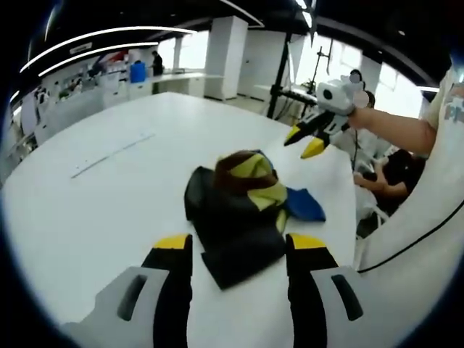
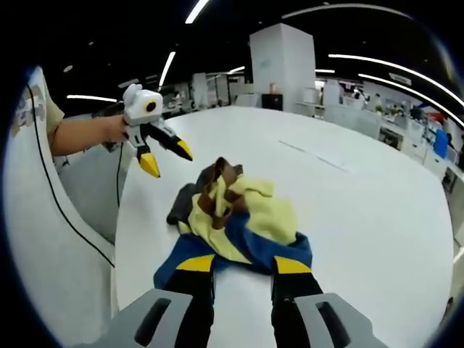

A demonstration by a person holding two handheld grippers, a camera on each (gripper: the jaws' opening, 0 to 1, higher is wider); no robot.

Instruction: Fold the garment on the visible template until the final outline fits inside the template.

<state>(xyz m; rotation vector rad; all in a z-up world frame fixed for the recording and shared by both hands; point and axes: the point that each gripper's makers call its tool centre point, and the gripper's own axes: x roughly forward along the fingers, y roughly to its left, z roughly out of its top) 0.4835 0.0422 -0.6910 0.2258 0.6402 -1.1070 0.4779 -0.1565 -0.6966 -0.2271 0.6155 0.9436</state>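
Just ahead of the left tool, on the round white bench, lies the crumpled cloth garment in black, yellow, blue and brown. It is a bunched heap, not flat and not folded. The left tool's 2 yellow-tipped jaws are spread wide, with a black corner of the garment lying between them, and they pinch nothing. In the right gripper view the right tool is spread too, with its tips at the blue edge of the garment, holding nothing.

I think the job has hardly begun: the garment must be laid flat and then folded.

I cannot make out a template anywhere. Thin grey marks lie far beyond the garment, too faint to tell. What kind of garment it is stays hidden in the heap.
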